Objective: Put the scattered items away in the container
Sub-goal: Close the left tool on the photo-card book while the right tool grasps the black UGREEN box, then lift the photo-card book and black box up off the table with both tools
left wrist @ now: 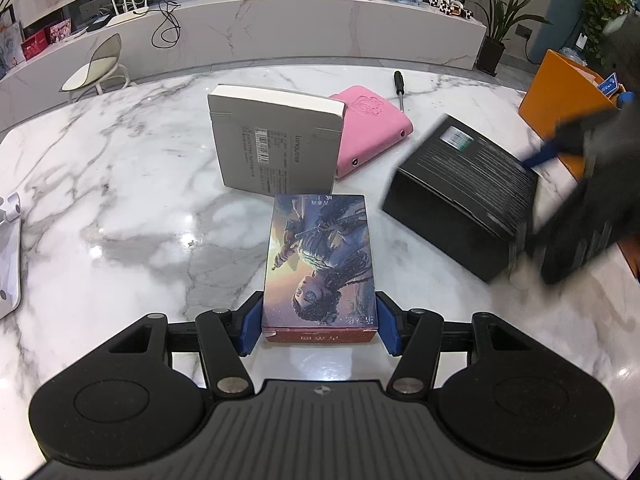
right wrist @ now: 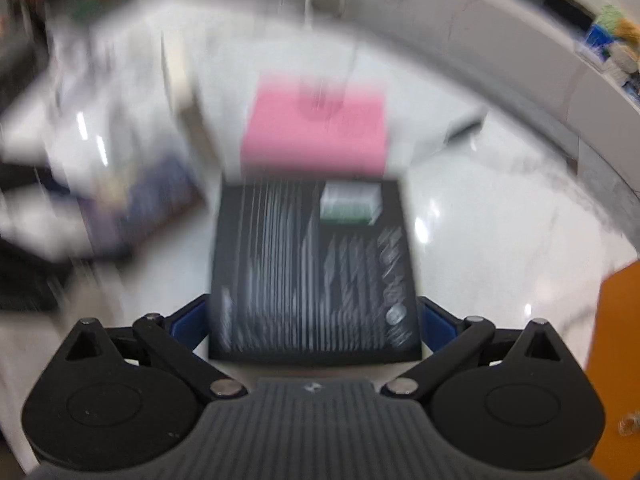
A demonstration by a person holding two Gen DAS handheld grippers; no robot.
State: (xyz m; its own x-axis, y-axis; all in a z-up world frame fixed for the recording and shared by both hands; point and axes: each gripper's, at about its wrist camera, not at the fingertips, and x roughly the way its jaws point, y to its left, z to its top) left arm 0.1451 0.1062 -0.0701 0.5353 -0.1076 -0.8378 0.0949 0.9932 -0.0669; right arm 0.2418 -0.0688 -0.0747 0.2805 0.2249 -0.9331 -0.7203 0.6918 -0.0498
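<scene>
My left gripper (left wrist: 319, 330) is shut on an illustrated card box (left wrist: 318, 256) with a red end, holding it by its near end above the marble table (left wrist: 120, 200). My right gripper (right wrist: 314, 326) is shut on a black box (right wrist: 316, 268); this view is motion-blurred. In the left wrist view the black box (left wrist: 460, 192) is tilted at the right with the right gripper behind it. A grey book (left wrist: 276, 140), a pink case (left wrist: 372, 132) and a screwdriver (left wrist: 400, 88) lie on the table. The orange container (left wrist: 560, 100) stands at the far right.
A white stand (left wrist: 8, 256) sits at the table's left edge. A chair (left wrist: 100, 68) and a long marble counter (left wrist: 280, 28) stand beyond the table. The orange container also shows at the right edge of the right wrist view (right wrist: 616, 360).
</scene>
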